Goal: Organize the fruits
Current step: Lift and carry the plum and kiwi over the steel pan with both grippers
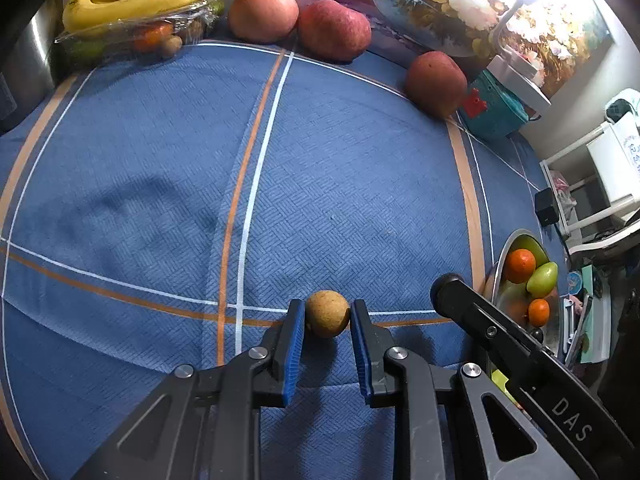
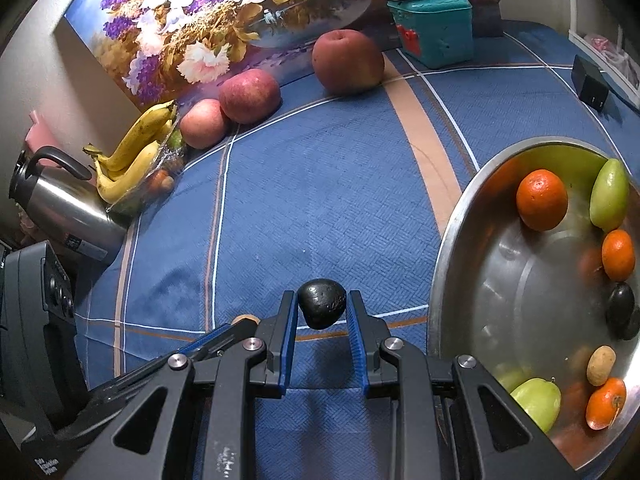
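Observation:
My left gripper (image 1: 327,307) is shut on a small round brown fruit (image 1: 326,316), which rests low over the blue cloth (image 1: 160,184). In the right wrist view, my right gripper (image 2: 322,299) is shut on a black, dented fruit (image 2: 321,312), held just left of a steel bowl (image 2: 450,240). The bowl holds oranges (image 2: 542,199), green fruits (image 2: 610,196), a dark fruit (image 2: 620,310) and a small brown one (image 2: 601,365). The right gripper's body (image 1: 500,332) crosses the lower right of the left wrist view, in front of the bowl (image 1: 497,280).
Three red apples (image 2: 347,62) (image 2: 249,95) (image 2: 203,123) line the far edge of the cloth below a flower painting (image 2: 208,20). Bananas (image 2: 136,152) lie on a clear pack of fruit at the back left beside a steel kettle (image 2: 60,208). A teal box (image 2: 434,26) stands at the back right.

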Action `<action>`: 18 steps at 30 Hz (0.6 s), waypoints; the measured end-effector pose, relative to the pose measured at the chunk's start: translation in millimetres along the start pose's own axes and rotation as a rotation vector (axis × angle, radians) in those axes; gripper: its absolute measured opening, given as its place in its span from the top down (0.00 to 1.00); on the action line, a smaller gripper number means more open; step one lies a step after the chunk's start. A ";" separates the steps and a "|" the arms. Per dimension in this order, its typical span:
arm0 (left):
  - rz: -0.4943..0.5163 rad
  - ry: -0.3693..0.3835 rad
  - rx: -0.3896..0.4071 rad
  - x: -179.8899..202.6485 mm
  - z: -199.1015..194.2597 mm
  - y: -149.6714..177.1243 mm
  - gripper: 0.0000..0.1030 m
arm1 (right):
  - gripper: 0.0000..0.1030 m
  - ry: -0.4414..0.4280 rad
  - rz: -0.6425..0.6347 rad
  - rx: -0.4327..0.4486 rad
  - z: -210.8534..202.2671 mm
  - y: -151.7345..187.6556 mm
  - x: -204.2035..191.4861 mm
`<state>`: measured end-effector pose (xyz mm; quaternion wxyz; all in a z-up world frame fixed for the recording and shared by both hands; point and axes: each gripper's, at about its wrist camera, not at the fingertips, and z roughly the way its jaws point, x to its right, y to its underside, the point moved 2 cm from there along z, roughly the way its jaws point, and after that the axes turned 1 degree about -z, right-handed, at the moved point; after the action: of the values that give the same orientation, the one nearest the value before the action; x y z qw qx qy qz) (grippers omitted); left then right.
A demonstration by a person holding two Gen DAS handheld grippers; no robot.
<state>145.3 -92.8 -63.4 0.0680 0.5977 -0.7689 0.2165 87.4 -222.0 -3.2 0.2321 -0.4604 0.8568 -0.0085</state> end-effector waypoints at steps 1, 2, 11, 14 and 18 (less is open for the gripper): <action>0.000 0.000 0.002 -1.7 -2.1 1.8 0.76 | 0.75 -0.002 0.000 0.001 -0.3 -0.1 0.1; 0.001 -0.005 0.006 -1.6 -3.1 1.2 0.76 | 0.75 -0.003 0.001 0.002 -0.6 -0.2 0.0; 0.012 -0.013 0.068 -3.7 -27.0 1.2 0.76 | 0.75 -0.016 0.021 0.007 -5.6 -1.5 4.8; 0.022 -0.013 0.090 -1.9 -36.1 1.3 0.76 | 0.75 -0.008 0.031 0.006 -7.7 -1.4 7.4; 0.040 -0.014 0.113 7.1 -43.5 0.2 0.76 | 0.75 0.009 0.042 0.011 -11.6 -1.3 13.0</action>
<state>136.5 -81.1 -21.9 0.0242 0.5865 -0.7678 0.2568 77.6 -235.3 2.3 0.2309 -0.4408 0.8673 -0.0103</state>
